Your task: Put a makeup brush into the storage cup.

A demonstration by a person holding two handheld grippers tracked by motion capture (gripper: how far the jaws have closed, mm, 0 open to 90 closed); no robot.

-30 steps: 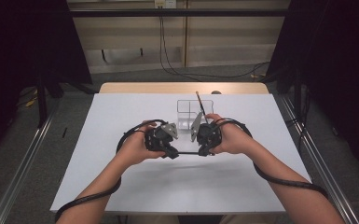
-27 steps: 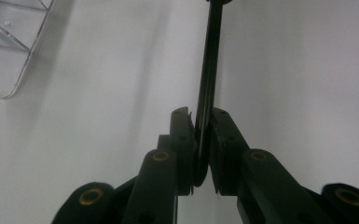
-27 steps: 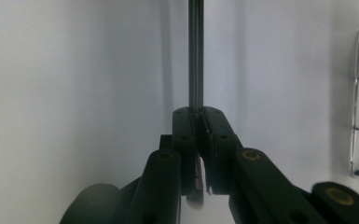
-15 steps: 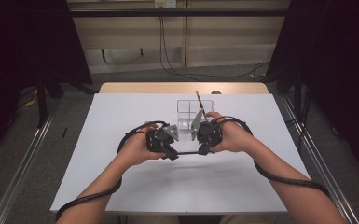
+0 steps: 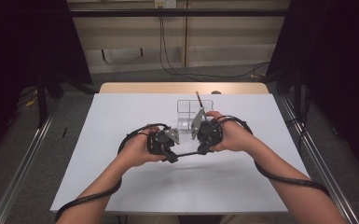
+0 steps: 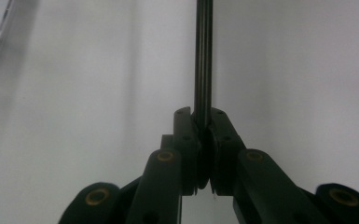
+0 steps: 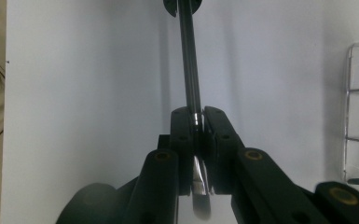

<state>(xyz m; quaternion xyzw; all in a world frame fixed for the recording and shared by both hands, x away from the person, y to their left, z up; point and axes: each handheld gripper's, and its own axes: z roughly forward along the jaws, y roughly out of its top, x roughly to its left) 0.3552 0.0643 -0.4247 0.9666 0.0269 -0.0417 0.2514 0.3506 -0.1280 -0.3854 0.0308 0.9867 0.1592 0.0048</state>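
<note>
The thin dark pen-like rod point(image 5: 187, 153) hung level just above the white table sheet point(image 5: 121, 121), between the two hands and well in front of the clear plastic compartment organiser point(image 5: 189, 113), which already held a slim stick leaning upright point(image 5: 199, 100). The left gripper point(image 5: 171, 157) pinched one end, its black pads pressed on the shaft in the left gripper view point(image 6: 203, 70); the right gripper point(image 5: 200, 150) pinched the other end, where a shiny metal tip point(image 7: 200, 186) showed between its jaws in the right gripper view. The step in hand looked like pulling the rod apart or uncapping it (which of the two I could not tell). Doing it well would have meant keeping both pinches firm, pulling straight along the shaft without bending it, and staying clear of the organiser.
</note>
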